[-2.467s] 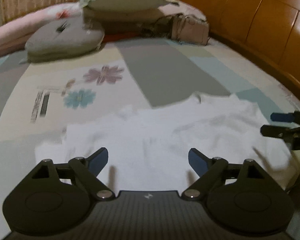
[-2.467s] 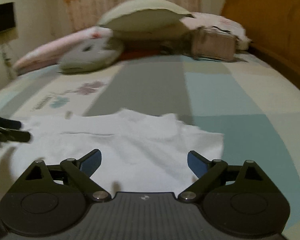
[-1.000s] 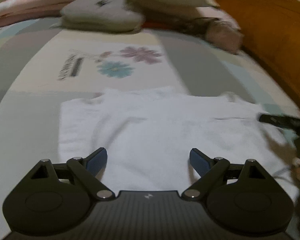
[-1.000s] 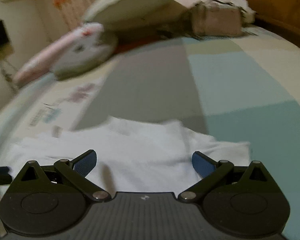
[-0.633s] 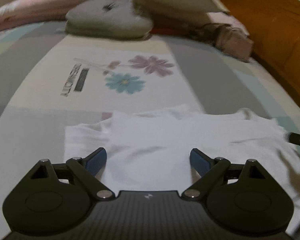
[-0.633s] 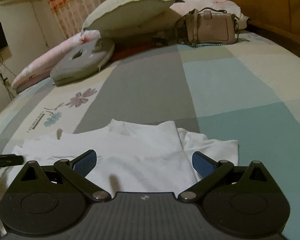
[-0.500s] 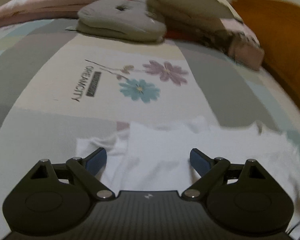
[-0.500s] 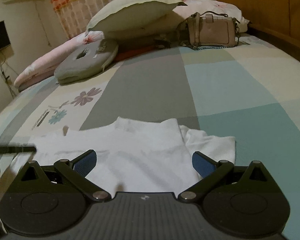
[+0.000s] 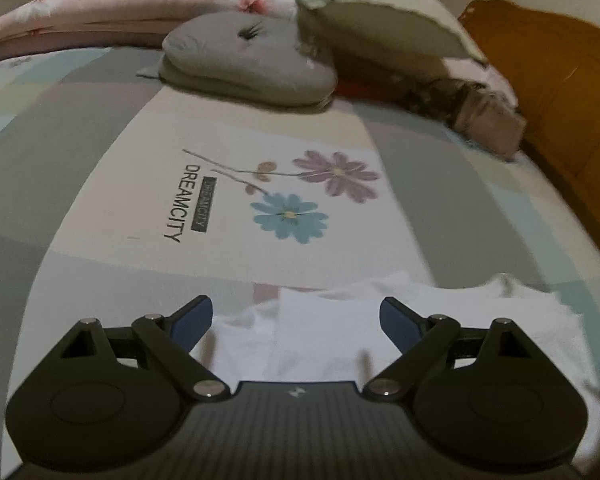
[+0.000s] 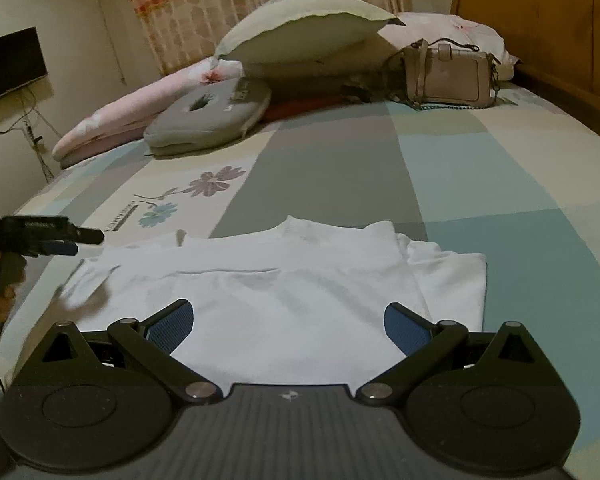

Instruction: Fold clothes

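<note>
A white T-shirt (image 10: pixel 284 292) lies flat on the bed, its bottom part doubled up over the chest, collar toward the pillows, one short sleeve (image 10: pixel 452 284) sticking out to the right. My right gripper (image 10: pixel 288 324) hovers open over its near edge, nothing between the blue pads. In the left wrist view the same shirt (image 9: pixel 324 332) shows its left sleeve (image 9: pixel 240 336) under my open left gripper (image 9: pixel 296 320), which holds nothing. The left gripper (image 10: pixel 66 242) also shows at the left of the right wrist view, above the shirt's left end.
The patchwork bedsheet (image 10: pixel 480 184) has a flower print (image 9: pixel 296 216). At the head of the bed lie a grey cushion (image 10: pixel 208 116), a pale green pillow (image 10: pixel 308 28), a pink pillow (image 10: pixel 128 116) and a beige handbag (image 10: pixel 448 74). An orange wooden headboard (image 9: pixel 560 92) runs along the right.
The left gripper has swung left, from over the shirt's middle to its left sleeve end. The right gripper has pulled back and steadied. Both stayed open; the shirt lies as before.
</note>
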Demonstrator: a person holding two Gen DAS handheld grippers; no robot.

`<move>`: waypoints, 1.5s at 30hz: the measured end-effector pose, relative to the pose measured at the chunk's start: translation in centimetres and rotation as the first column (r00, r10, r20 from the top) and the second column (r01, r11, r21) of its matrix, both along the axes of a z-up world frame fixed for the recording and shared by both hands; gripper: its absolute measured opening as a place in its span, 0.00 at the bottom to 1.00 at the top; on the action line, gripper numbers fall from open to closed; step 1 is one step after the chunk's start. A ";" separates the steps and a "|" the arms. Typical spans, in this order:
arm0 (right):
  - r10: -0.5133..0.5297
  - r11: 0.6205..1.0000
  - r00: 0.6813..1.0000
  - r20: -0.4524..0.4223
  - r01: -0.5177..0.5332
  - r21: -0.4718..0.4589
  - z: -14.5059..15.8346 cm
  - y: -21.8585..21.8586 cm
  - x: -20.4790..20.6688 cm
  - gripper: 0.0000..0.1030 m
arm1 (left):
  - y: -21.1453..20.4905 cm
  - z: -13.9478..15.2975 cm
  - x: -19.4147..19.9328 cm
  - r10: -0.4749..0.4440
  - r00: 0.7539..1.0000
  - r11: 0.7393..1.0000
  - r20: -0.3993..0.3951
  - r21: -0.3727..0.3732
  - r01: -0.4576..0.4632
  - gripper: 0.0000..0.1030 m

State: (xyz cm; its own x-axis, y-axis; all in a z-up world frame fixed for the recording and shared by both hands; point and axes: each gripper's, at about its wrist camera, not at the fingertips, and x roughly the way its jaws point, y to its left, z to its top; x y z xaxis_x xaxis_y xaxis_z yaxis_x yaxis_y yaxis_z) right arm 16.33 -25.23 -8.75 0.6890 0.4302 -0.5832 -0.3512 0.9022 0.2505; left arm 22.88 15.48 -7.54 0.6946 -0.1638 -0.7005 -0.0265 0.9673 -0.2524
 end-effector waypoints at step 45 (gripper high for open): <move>-0.014 1.000 0.983 -0.181 0.011 -0.019 -3.0 -2.4 -6.4 1.00 | -7.0 -2.5 -13.6 -0.145 0.979 0.988 -0.146 0.023 0.150 0.92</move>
